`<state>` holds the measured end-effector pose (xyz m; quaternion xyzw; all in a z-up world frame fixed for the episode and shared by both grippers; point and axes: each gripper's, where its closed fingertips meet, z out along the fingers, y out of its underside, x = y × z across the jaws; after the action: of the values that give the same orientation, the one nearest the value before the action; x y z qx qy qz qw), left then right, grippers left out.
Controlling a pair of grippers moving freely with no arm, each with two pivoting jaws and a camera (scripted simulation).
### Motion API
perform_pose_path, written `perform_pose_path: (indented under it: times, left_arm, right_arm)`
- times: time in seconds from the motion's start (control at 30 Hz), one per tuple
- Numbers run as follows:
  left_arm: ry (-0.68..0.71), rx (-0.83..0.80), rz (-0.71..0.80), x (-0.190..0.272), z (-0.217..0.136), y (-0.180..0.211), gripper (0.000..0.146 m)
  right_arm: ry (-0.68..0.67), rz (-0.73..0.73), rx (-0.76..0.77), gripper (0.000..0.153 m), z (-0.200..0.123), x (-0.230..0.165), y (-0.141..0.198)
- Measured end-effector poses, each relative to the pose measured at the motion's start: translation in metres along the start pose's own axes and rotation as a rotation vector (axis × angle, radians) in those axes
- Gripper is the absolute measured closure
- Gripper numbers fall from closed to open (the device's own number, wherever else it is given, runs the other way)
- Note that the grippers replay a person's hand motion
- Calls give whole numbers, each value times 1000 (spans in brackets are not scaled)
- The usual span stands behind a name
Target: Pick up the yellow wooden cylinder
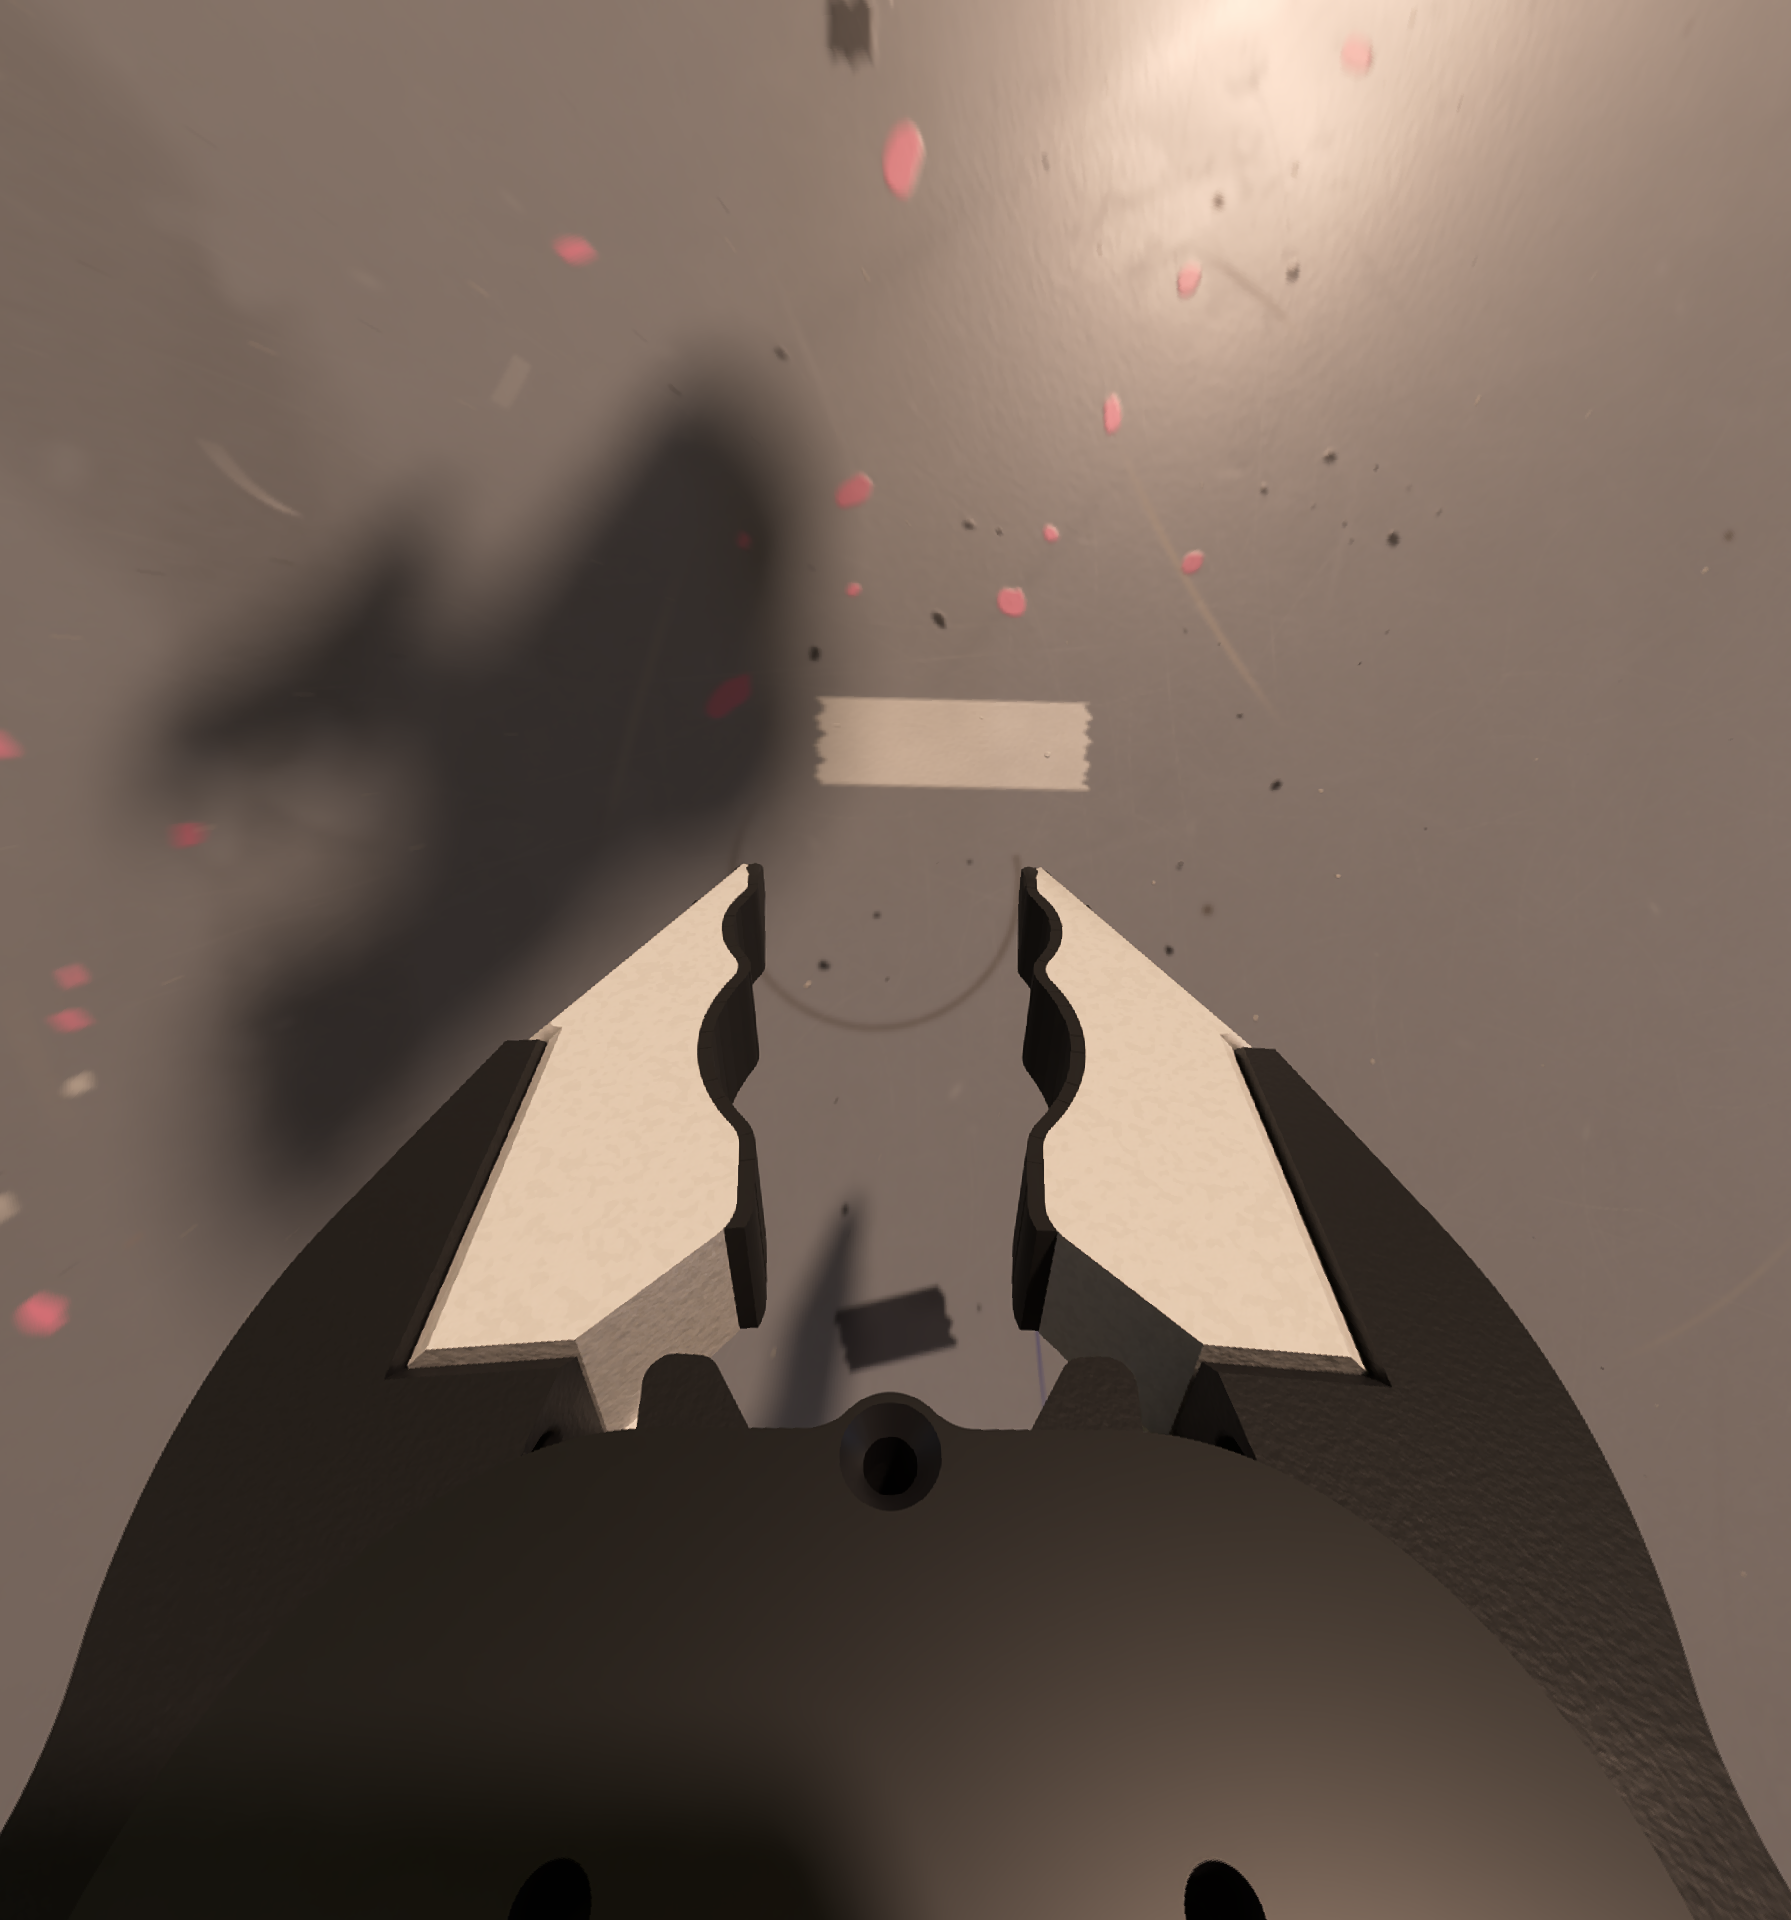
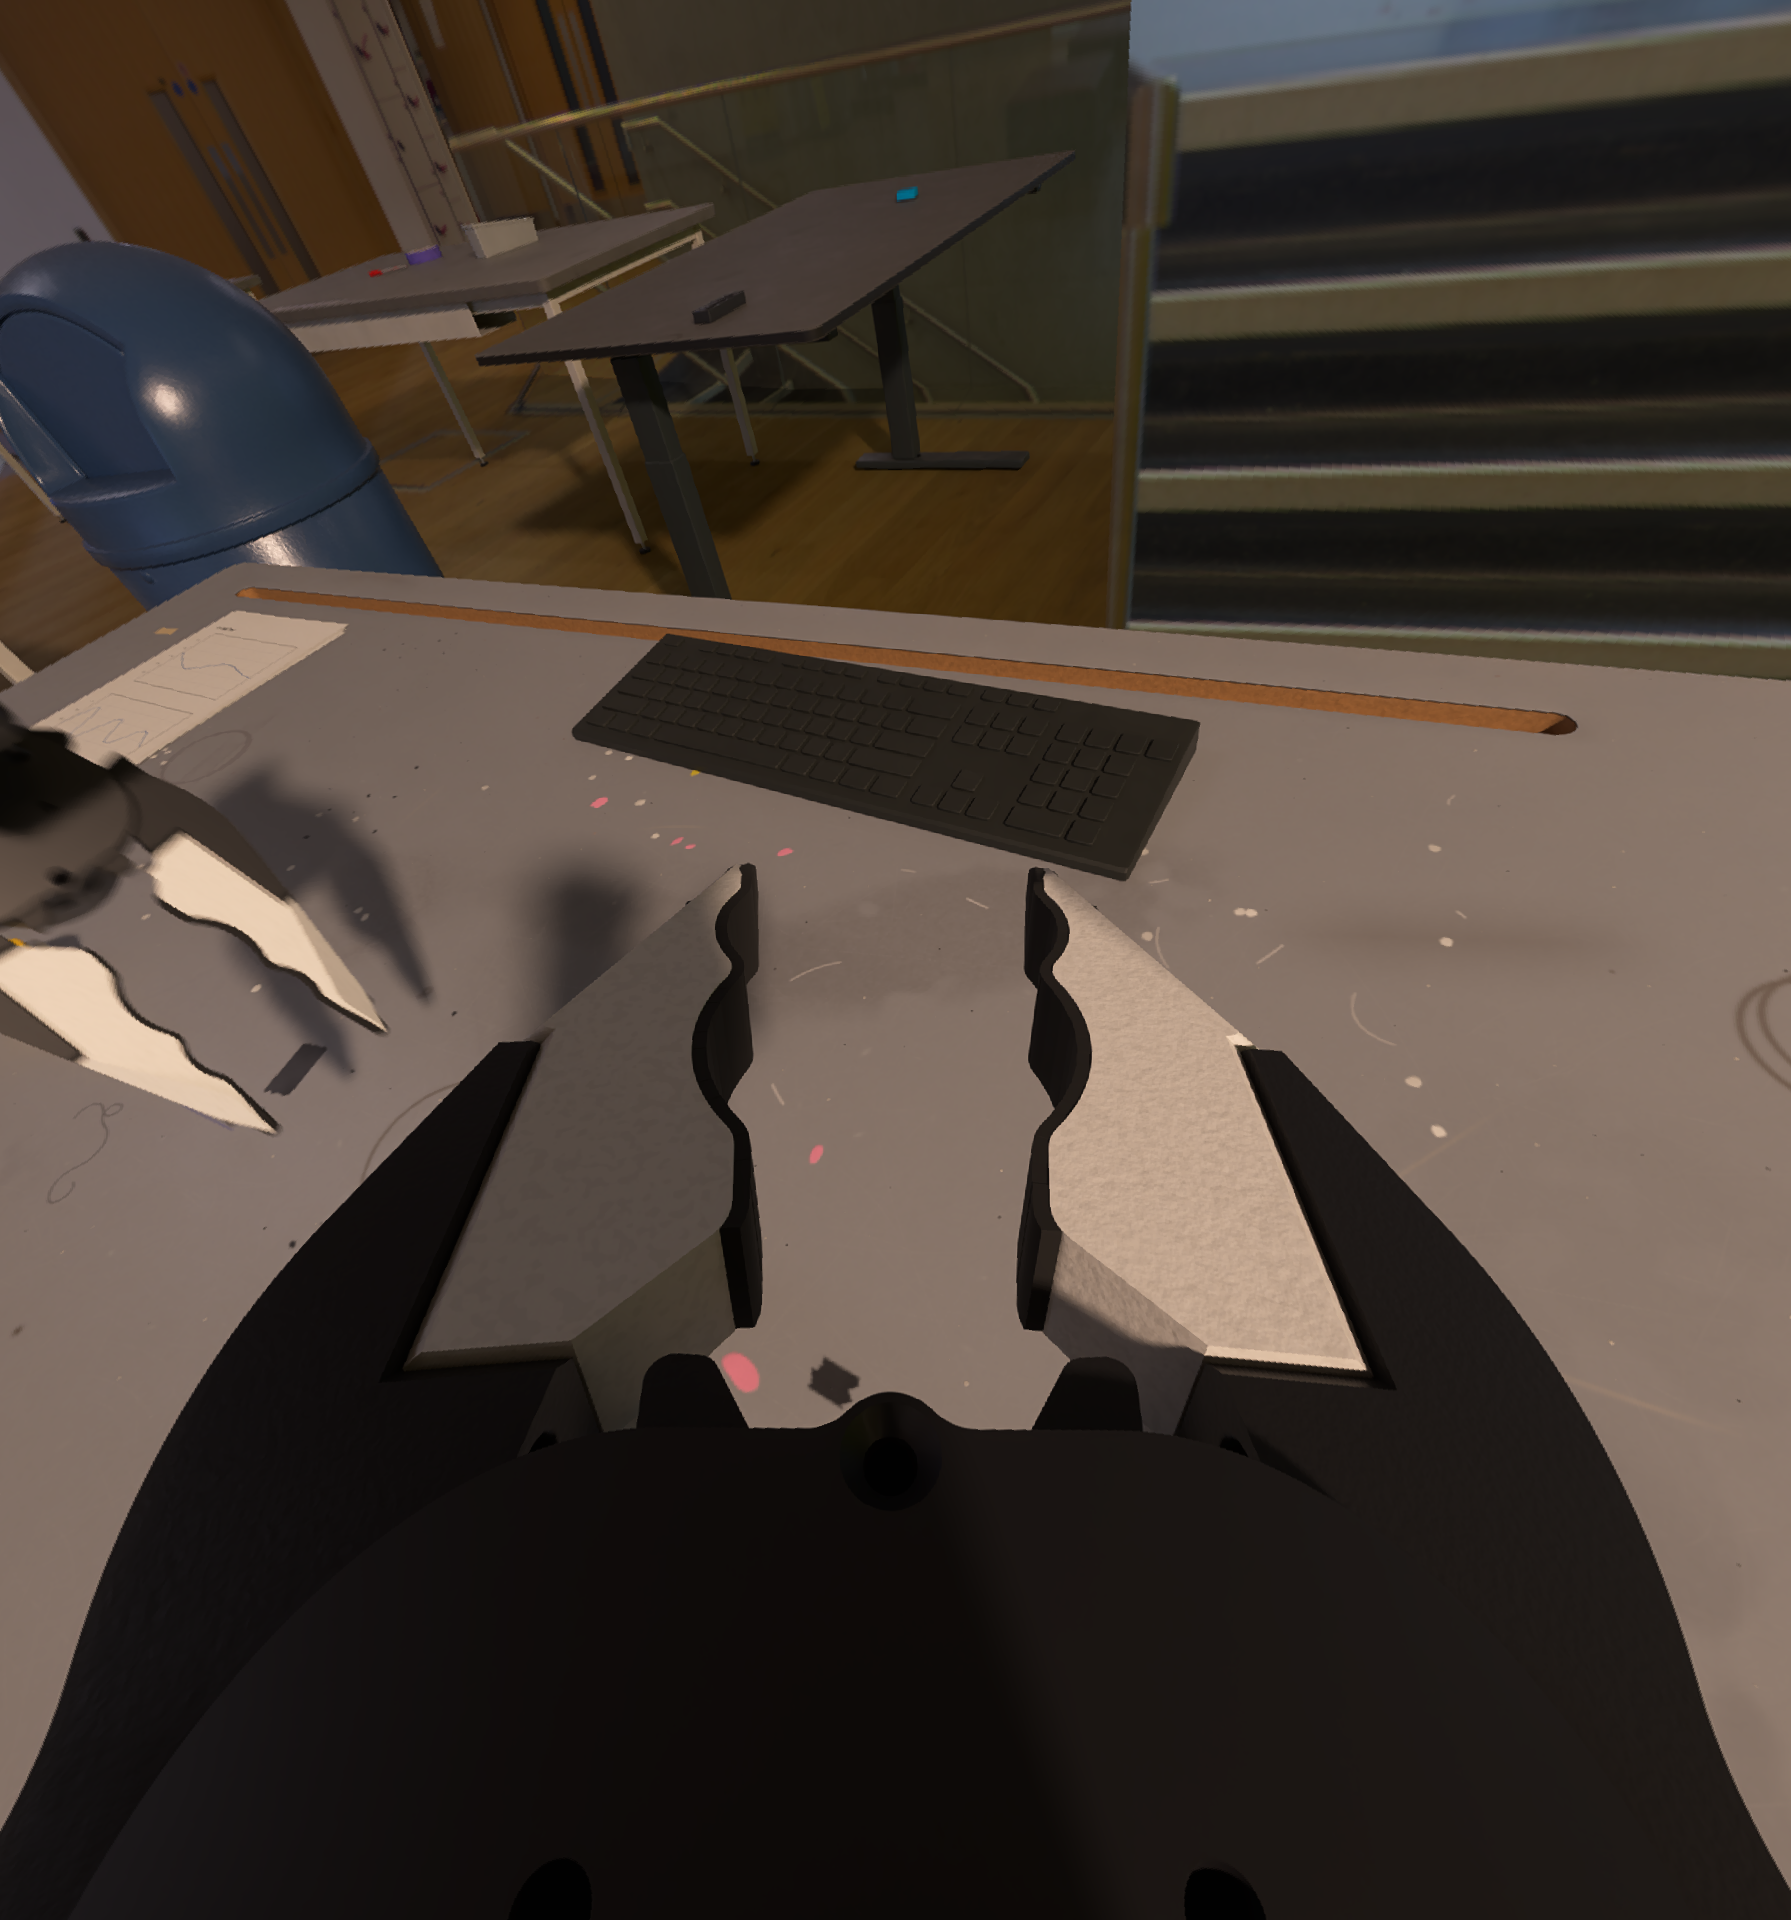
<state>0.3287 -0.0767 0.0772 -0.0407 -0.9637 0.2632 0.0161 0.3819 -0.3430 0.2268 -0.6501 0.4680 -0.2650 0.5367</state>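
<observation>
No yellow wooden cylinder shows clearly in either view. My left gripper [image 1: 891,873] is open and empty, and points steeply down at the grey tabletop [image 1: 1390,831], which is speckled with pink and dark spots. It also shows in the right wrist view [image 2: 328,1077] at the left, hovering above the table with its jaws apart. My right gripper [image 2: 889,878] is open and empty, and points across the table [image 2: 1442,1091] toward a black keyboard [image 2: 886,769].
A pale tape strip [image 1: 953,743] lies just beyond my left fingertips. A sheet of paper [image 2: 195,675] lies at the table's far left corner. A long slot [image 2: 870,655] runs along the far edge. A blue bin [image 2: 174,416] and other desks [image 2: 766,260] stand beyond.
</observation>
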Motion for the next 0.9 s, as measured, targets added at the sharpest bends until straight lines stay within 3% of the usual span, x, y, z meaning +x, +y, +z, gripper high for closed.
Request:
perform_pose_path:
  times: [0.2, 0.3, 0.37, 0.47, 0.6, 0.73, 0.9]
  left_arm:
    - [-275, 208, -45, 3, -126, 16, 96]
    - [-320, 249, -192, 14, -179, 56, 94]
    - [-419, 150, -261, 13, -199, 103, 94]
    - [-462, -98, -315, 22, -202, 182, 91]
    - [-391, -367, -336, 44, -184, 260, 88]
    - [-340, -473, -387, 50, -167, 299, 88]
    - [-302, -519, -437, 48, -156, 320, 87]
  right_arm:
    - [-2, 16, 19, 101, -5, 2, 0]
    - [5, 20, 5, 101, -4, 4, 3]
    - [10, 16, -7, 101, -2, 3, 4]
    - [11, 4, -26, 101, 3, 1, 7]
    - [3, -8, -51, 101, 10, -3, 10]
    - [2, -17, -81, 101, 16, -3, 15]
    - [-5, -17, -97, 101, 19, -3, 18]
